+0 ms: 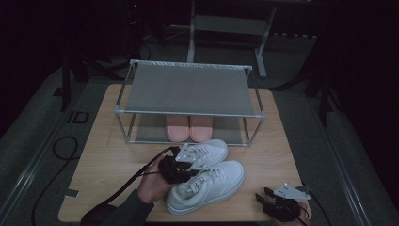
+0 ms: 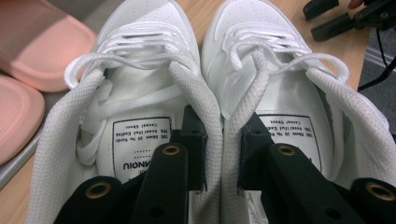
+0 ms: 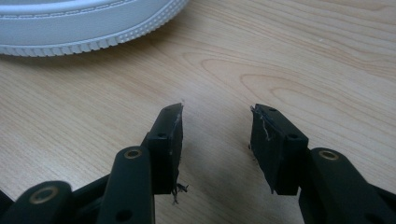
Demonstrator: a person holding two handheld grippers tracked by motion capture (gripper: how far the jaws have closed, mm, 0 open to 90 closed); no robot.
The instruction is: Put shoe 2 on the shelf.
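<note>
Two white lace-up sneakers lie side by side on the wooden table point(image 1: 108, 155), one nearer me point(image 1: 211, 184) and one behind it point(image 1: 209, 151). My left gripper point(image 1: 181, 169) reaches into them from the heel end. In the left gripper view one jaw sits inside each shoe, and the left gripper point(image 2: 223, 140) is shut on the two inner collars, pressing the left shoe point(image 2: 140, 70) and right shoe point(image 2: 280, 70) together. My right gripper point(image 1: 262, 194) rests at the table's near right corner. It stands open point(image 3: 215, 135) over bare wood, with a sneaker's ribbed sole point(image 3: 84, 28) ahead of it.
A two-tier metal shoe rack point(image 1: 188, 89) stands at the back of the table. A pair of pink slippers point(image 1: 188, 127) sits on its lower shelf, right behind the sneakers. A black cable point(image 1: 66, 146) loops on the floor to the left.
</note>
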